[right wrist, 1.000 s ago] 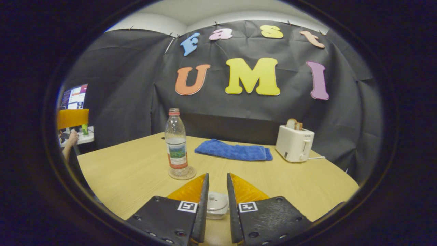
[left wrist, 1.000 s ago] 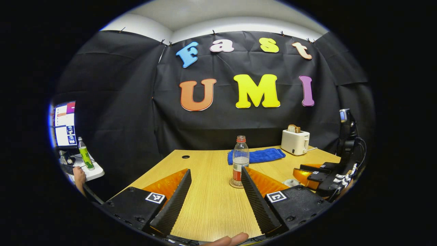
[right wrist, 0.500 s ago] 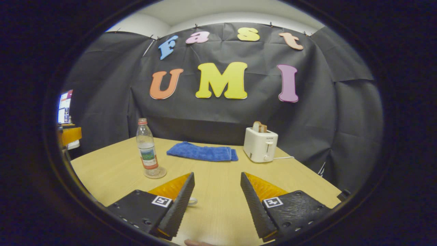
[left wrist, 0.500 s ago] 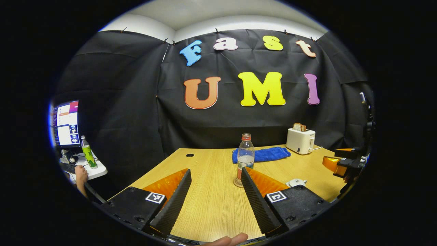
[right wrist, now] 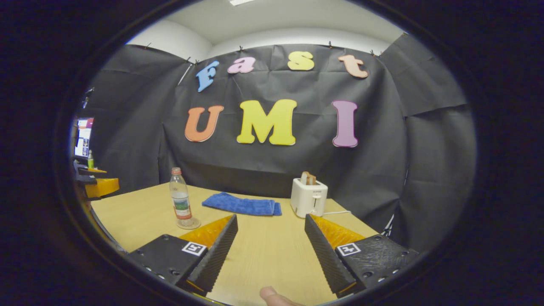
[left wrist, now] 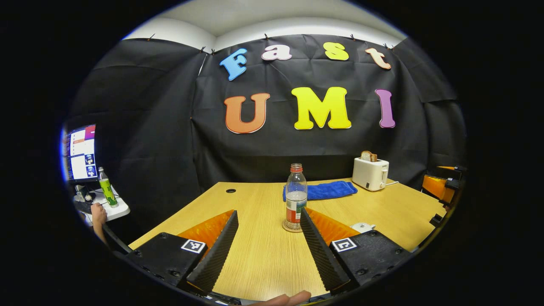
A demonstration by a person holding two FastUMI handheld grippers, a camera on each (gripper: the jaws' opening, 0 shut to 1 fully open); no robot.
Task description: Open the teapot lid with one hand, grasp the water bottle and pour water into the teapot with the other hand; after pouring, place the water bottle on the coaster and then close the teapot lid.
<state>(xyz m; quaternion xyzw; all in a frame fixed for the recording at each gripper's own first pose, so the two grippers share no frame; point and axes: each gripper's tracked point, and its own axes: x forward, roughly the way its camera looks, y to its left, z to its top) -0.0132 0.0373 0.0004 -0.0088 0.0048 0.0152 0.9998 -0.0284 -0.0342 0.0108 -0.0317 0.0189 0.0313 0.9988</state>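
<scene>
A clear water bottle (left wrist: pixel 295 197) with a red cap and some water stands upright on a round coaster (left wrist: pixel 292 227) mid-table, just beyond my right finger in the left gripper view. My left gripper (left wrist: pixel 268 221) is open and holds nothing. A bit of the white teapot (left wrist: pixel 363 226) peeks out to the right of that finger. My right gripper (right wrist: pixel 270 225) is open and empty over bare wood, with the bottle (right wrist: pixel 180 204) and coaster (right wrist: pixel 189 224) far to its left. Each gripper shows at the edge of the other's view: the right gripper (left wrist: pixel 442 187) and the left gripper (right wrist: pixel 100 185).
A folded blue towel (left wrist: pixel 321 190) and a white toaster (left wrist: pixel 369 173) holding bread sit at the back of the wooden table (left wrist: pixel 255 204). Off the table's left side are a monitor (left wrist: pixel 80 153), a green bottle (left wrist: pixel 106 191) and a person's hand (left wrist: pixel 98 212).
My right gripper was nearly shut over the teapot lid, then opened wide and drew back and to the right. The left gripper stayed open and shifted only slightly.
</scene>
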